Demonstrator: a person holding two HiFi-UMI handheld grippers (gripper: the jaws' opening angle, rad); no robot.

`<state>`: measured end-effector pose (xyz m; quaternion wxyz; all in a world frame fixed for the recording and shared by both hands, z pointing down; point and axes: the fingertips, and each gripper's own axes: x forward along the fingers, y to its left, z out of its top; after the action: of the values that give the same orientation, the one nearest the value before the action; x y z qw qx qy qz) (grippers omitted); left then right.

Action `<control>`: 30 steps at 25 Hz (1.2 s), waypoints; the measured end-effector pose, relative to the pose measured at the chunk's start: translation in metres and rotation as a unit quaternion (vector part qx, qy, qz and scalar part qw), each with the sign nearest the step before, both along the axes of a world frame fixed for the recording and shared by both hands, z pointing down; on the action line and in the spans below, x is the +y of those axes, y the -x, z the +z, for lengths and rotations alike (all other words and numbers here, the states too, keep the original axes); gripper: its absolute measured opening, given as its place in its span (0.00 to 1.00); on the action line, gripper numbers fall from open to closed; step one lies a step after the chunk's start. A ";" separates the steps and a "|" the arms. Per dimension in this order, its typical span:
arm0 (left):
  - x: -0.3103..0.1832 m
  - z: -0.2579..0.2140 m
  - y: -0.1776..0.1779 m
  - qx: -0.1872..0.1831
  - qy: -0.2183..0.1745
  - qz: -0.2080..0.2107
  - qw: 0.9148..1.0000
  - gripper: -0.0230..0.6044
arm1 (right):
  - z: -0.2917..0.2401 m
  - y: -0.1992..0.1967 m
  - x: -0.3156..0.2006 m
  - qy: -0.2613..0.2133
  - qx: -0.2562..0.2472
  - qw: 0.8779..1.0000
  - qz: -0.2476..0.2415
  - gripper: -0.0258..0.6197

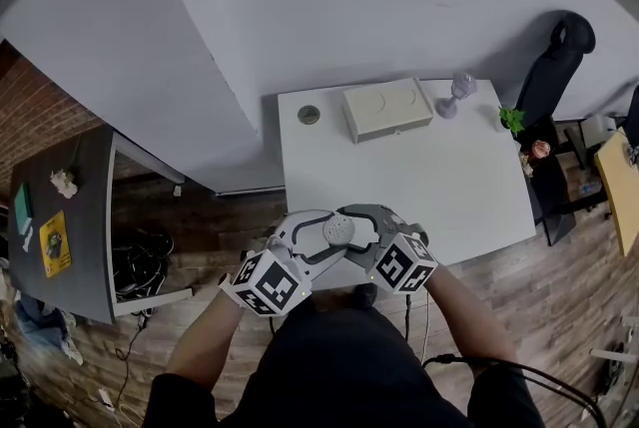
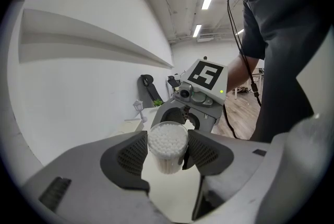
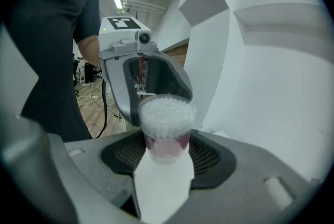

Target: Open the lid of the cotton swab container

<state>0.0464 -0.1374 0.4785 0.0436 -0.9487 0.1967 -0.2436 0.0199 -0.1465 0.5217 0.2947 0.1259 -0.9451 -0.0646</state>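
A small round clear container [image 1: 338, 229] packed with white cotton swabs is held in the air over the front edge of the white table [image 1: 439, 187]. My left gripper [image 1: 333, 238] comes in from the left. In the left gripper view its dark pads [image 2: 134, 154] press both sides of the container's upper part [image 2: 167, 143]. My right gripper [image 1: 346, 230] faces it from the right, and its pads [image 3: 206, 155] clamp the pinkish lower body [image 3: 166, 140]. A clear lid appears to sit over the swab heads [image 3: 167, 110].
At the back of the table stand a beige box [image 1: 387, 109], a small lavender lamp figure [image 1: 454, 95], a little green plant [image 1: 511, 120] and a round grommet [image 1: 309, 115]. A dark desk [image 1: 70, 226] stands left and a black chair [image 1: 559, 67] right.
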 end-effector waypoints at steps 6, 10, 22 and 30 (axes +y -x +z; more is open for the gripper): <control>0.000 0.000 0.001 0.011 0.024 0.004 1.000 0.42 | 0.002 -0.001 0.000 -0.006 0.004 1.000 -0.004 0.43; 0.001 -0.006 0.000 0.050 0.069 0.010 0.996 0.41 | 0.003 -0.002 0.002 -0.017 0.006 1.000 -0.008 0.43; -0.003 -0.040 0.006 0.194 0.215 -0.009 0.957 0.42 | 0.004 -0.011 0.011 -0.025 0.016 0.999 -0.017 0.43; -0.039 -0.062 0.032 0.204 0.158 -0.064 0.964 0.42 | 0.004 -0.015 0.013 -0.015 0.012 1.000 -0.011 0.43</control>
<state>0.0148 -0.1768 0.4167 -0.1638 -0.9586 0.2204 -0.0755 0.0349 -0.1335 0.5255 0.3033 0.1188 -0.9418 -0.0831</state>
